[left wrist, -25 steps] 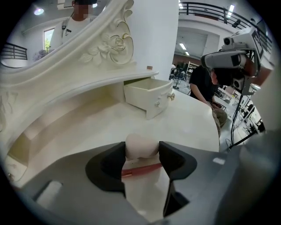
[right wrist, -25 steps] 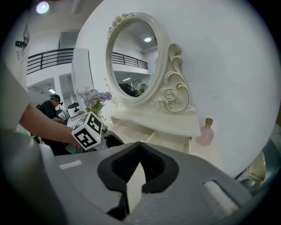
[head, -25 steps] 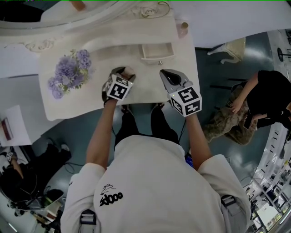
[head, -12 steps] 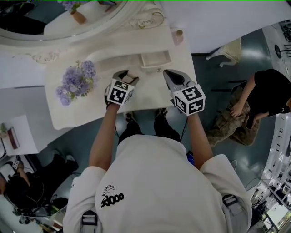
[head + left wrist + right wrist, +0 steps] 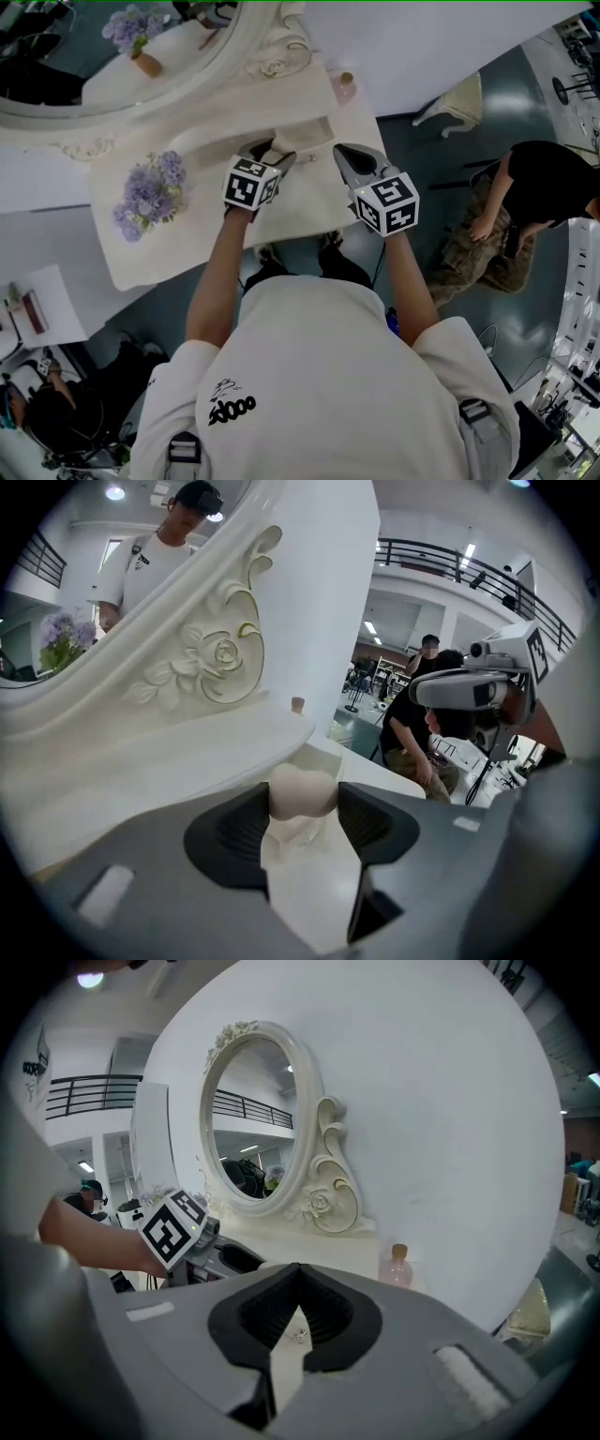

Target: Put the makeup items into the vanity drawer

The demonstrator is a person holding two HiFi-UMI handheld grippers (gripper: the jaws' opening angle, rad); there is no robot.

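On the back of the person's white shirt (image 5: 309,375), a small black print (image 5: 230,409) reads something like "sdooo", though it is too small to be sure. Both bare forearms reach forward over the near edge of the vanity top (image 5: 178,258), with the grippers tilted downward. The left gripper (image 5: 272,153) pinches a beige makeup sponge (image 5: 302,791) between its wide-set jaws, just short of the open drawer (image 5: 314,129). Beside it, the right gripper (image 5: 300,1274) has its jaws closed together on nothing. Purple flowers (image 5: 145,192) lie toward the left edge, and a pink bottle (image 5: 345,86) stands at the far right corner.
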